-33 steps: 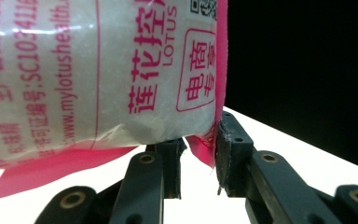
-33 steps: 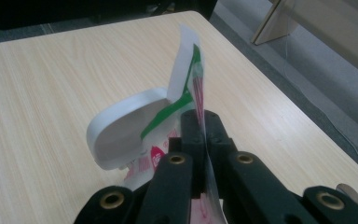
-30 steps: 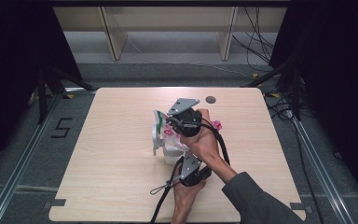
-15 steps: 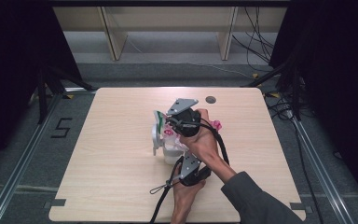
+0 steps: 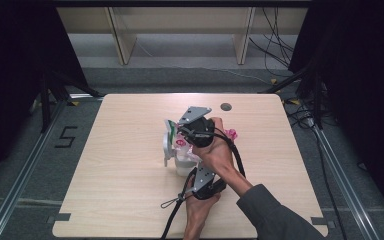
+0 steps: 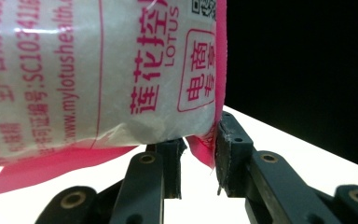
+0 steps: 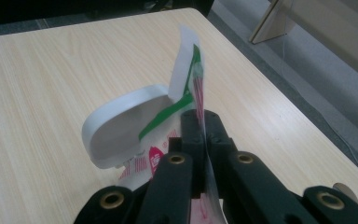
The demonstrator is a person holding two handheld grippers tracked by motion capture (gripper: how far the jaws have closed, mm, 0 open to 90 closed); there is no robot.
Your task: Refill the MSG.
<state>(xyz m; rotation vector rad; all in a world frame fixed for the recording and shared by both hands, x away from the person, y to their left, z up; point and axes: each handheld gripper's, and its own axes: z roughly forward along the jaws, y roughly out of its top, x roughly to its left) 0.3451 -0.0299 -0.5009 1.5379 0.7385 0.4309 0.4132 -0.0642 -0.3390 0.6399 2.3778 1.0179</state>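
The right gripper (image 7: 200,135) has its two black jaws pressed together on a thin white flap with a green stripe (image 7: 189,70), the upstanding edge of a printed packet. Compared with a second ago it has barely stirred: the grey plate on top keeps the same tilt, and the hand (image 5: 215,150) behind it sits in the same spot near the middle of the table (image 5: 120,200).

The left gripper (image 6: 198,149) is nearer the person, and its jaws stand a little apart with the pink corner of a white packet with red lettering (image 6: 98,70) between them; I cannot tell whether they actually bite on it. It too looks unmoved since the earlier frames.

Just beside the flap lies a white rounded piece, like a shallow dish or cap (image 7: 121,126), partly hidden behind the right jaws. From above, the hands and the right gripper cover most of the bundle (image 5: 175,150). A small dark round hole (image 5: 225,106) marks the far side of the table, a black cable (image 5: 172,220) trails off the near edge, and a "5" (image 5: 65,137) is marked on the floor to the left.
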